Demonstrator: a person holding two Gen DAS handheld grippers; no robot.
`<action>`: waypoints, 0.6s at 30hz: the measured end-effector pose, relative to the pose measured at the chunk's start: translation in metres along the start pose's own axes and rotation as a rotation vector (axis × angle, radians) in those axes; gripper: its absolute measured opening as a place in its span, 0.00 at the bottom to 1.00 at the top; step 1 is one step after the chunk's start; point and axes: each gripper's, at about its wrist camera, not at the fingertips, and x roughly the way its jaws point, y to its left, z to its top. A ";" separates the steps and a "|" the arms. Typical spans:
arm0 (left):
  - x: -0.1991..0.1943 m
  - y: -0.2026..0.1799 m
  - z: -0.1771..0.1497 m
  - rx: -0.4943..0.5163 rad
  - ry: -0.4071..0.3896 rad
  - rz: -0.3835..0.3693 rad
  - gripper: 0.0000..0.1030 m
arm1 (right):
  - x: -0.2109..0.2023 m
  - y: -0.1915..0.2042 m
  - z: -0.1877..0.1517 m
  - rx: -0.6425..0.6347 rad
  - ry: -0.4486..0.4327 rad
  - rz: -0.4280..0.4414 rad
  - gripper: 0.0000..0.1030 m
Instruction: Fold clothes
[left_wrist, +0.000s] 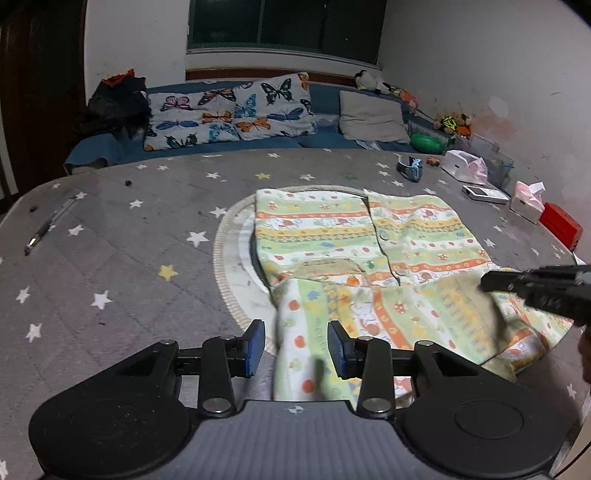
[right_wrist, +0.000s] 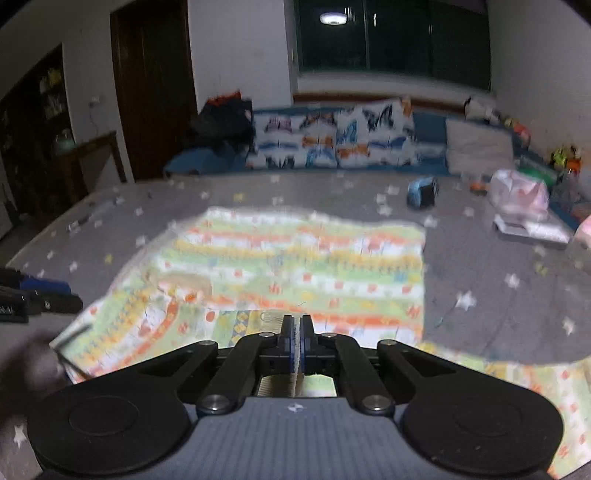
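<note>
A small striped shirt (left_wrist: 369, 236) with green, yellow and orange bands lies on the grey star-print table cover (left_wrist: 122, 258), its near part folded over. My left gripper (left_wrist: 296, 349) is open; a sleeve or edge of the shirt (left_wrist: 303, 343) lies between its blue pads, untouched as far as I can tell. My right gripper (right_wrist: 298, 345) is shut on the shirt's near edge (right_wrist: 258, 325); it also shows at the right of the left wrist view (left_wrist: 535, 288). The right wrist view is blurred, and the left gripper (right_wrist: 44, 295) shows at its left edge.
A round woven mat (left_wrist: 231, 258) lies under the shirt. A pen (left_wrist: 44, 229) lies at far left. A tape dispenser (left_wrist: 410, 168), tissue packs (left_wrist: 463, 166), a white device (left_wrist: 485, 194) and a red box (left_wrist: 561, 223) line the right edge. A sofa with pillows (left_wrist: 229, 110) stands behind.
</note>
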 end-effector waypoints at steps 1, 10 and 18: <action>0.002 -0.001 0.001 -0.004 0.002 -0.004 0.37 | 0.002 0.000 -0.002 -0.003 0.006 -0.013 0.05; 0.039 -0.010 0.011 -0.006 0.020 -0.043 0.31 | 0.006 0.020 -0.015 -0.058 0.028 0.096 0.07; 0.047 -0.016 -0.006 0.078 0.030 0.009 0.30 | 0.001 0.016 -0.028 -0.072 0.046 0.090 0.21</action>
